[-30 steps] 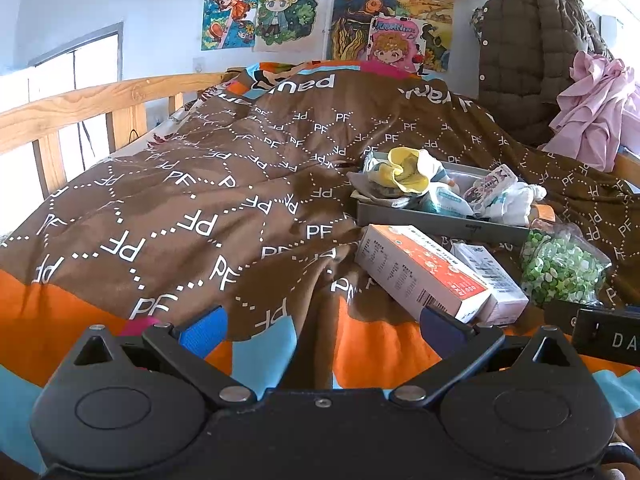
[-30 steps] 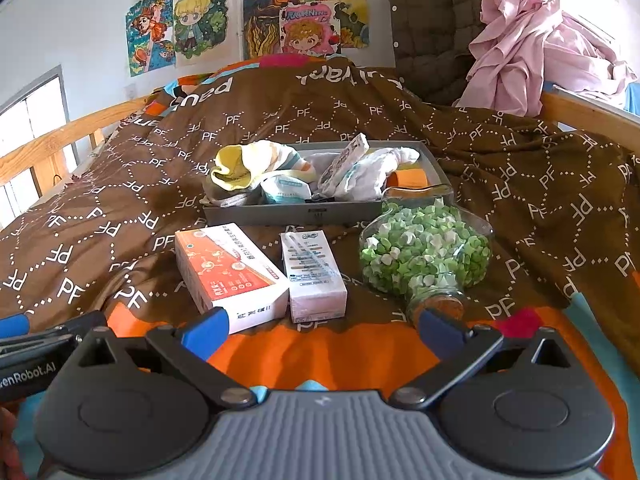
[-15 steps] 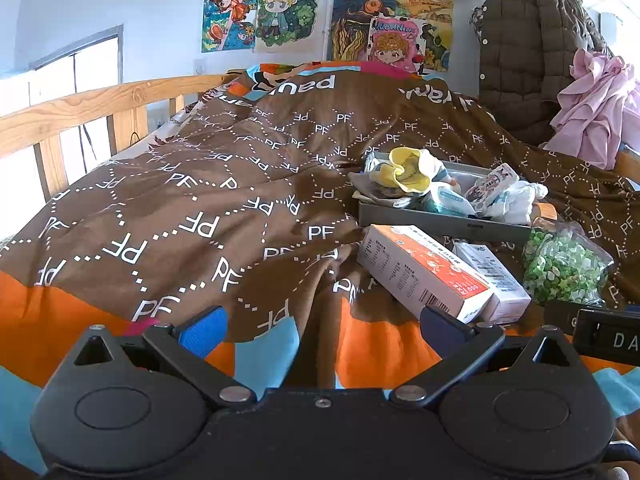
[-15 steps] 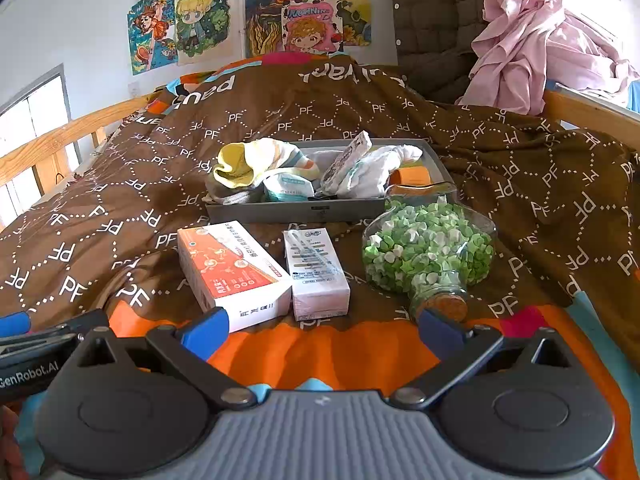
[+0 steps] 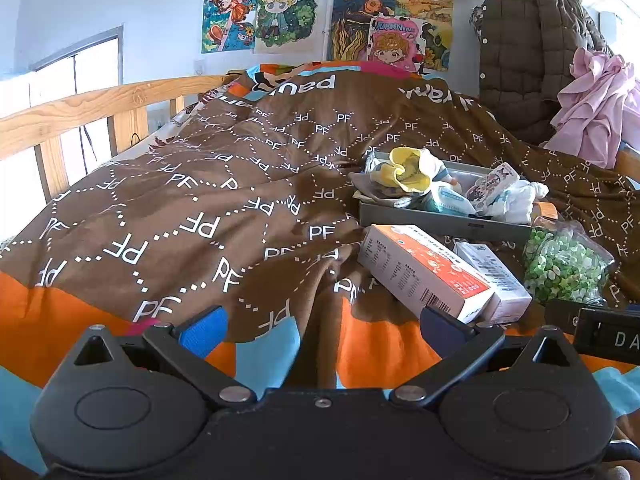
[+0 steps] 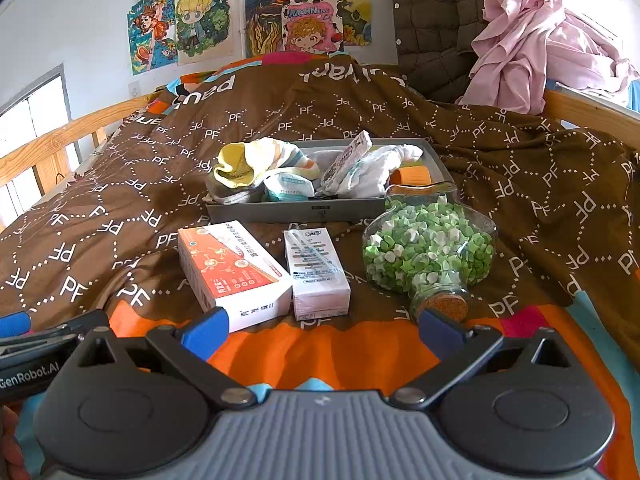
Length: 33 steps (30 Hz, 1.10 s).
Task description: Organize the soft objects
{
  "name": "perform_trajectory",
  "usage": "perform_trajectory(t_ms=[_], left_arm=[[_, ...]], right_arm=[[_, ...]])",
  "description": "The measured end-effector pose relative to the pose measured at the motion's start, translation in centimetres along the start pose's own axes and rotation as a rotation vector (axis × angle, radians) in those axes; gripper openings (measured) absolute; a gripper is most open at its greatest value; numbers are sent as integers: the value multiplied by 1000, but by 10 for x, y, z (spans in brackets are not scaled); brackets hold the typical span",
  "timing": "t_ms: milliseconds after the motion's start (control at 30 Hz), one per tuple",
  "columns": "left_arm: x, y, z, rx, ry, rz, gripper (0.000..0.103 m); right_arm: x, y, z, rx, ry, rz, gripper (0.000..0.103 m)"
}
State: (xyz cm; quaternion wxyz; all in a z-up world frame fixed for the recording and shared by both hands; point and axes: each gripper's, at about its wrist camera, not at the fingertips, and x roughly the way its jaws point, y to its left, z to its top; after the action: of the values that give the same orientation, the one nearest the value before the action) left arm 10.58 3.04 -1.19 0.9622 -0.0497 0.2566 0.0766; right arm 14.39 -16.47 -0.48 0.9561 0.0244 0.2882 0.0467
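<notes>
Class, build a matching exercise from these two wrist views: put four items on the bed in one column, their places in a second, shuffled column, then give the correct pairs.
Things:
1. yellow cloth
2. orange and white box
3. jar of green paper stars
4. pink garment

Places:
A. on the blanket, right of the small white box
B. heaped at the far right by the bed rail
C. in the grey tray, left end
D. on the blanket, left of the small white box

Pairs: 1-C, 2-D, 3-A, 4-B
</notes>
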Motion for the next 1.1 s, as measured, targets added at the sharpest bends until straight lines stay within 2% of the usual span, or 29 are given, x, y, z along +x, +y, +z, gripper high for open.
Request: perform_trajectory(t_ms=[1100], left_arm=[[0,2,0,1,5,3,102]], right_arm=[[0,0,0,2,3,1,103]])
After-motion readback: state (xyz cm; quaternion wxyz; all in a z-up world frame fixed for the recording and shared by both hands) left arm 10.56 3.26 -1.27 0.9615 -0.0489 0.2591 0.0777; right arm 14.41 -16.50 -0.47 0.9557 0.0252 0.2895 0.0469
